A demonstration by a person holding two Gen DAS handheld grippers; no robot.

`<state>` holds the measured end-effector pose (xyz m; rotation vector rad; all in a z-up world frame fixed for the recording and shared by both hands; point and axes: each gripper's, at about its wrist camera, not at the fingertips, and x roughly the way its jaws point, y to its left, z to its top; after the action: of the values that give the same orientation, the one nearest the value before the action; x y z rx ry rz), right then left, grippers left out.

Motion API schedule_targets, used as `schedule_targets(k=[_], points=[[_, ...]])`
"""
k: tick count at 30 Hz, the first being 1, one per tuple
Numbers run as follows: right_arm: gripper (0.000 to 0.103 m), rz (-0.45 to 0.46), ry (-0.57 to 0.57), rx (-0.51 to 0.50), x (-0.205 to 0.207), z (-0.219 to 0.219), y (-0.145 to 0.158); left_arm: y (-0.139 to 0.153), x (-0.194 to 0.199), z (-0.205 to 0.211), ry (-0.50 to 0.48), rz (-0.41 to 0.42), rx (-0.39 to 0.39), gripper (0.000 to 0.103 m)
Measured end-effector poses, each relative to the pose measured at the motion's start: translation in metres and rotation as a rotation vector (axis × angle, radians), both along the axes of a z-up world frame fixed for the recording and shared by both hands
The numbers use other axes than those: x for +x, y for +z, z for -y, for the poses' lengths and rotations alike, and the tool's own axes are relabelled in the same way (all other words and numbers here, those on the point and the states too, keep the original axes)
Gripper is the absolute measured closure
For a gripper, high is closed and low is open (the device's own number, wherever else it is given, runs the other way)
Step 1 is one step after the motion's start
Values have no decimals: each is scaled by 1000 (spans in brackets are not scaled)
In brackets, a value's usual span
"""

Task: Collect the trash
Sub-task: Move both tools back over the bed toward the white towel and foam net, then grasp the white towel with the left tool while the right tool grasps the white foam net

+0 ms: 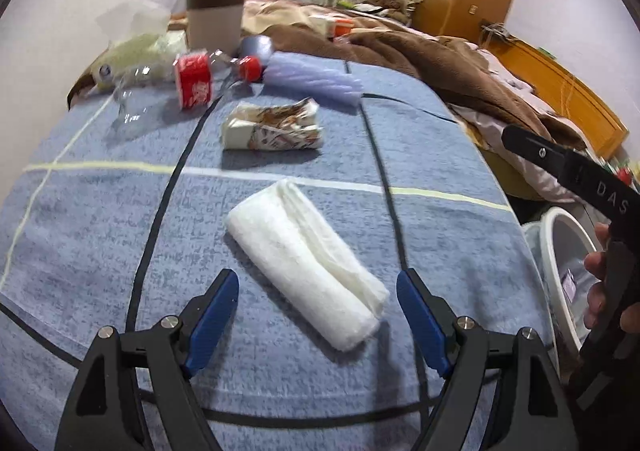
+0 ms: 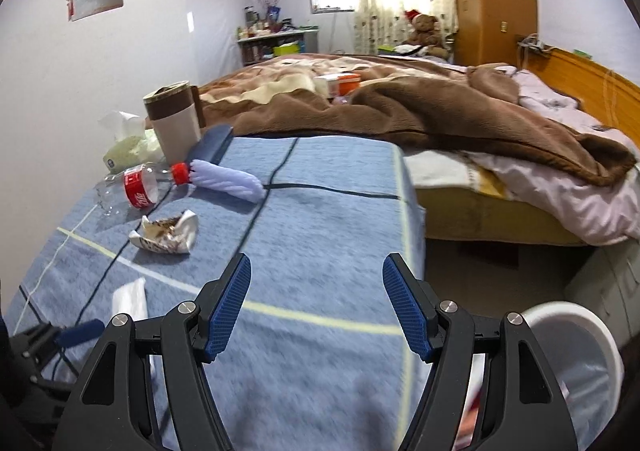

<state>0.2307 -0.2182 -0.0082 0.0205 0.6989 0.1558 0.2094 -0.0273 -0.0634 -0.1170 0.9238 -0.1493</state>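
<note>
Trash on the blue cloth: a folded white tissue (image 1: 308, 267), a crumpled paper wrapper (image 1: 276, 127) and an empty plastic bottle (image 1: 192, 79) with a red label and red cap lie on the blue cloth (image 1: 120, 235).
Tissue: nearest to the left gripper, between the lines of its two fingers but not touched by them.
Wrapper: behind the tissue, well apart from it.
Bottle: on its side at the far left, its cap just beside a pale purple twisted object (image 1: 312, 81).
Left gripper (image 1: 318, 325): jaws stand apart, nothing is clamped.
Right gripper (image 2: 316, 307): jaws stand apart over bare cloth, empty.
White bin (image 2: 580, 335): below the right edge of the cloth, beside the right gripper.
Background: a tall brown and beige cup (image 2: 176, 123) and a bed with a brown blanket (image 2: 440, 107).
</note>
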Motion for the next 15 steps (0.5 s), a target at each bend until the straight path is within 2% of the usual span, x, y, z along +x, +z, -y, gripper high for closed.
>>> schedule_targets(k=[15], points=[[33, -41, 175, 4, 65, -39, -11, -2, 14, -34, -30, -23, -26, 19]])
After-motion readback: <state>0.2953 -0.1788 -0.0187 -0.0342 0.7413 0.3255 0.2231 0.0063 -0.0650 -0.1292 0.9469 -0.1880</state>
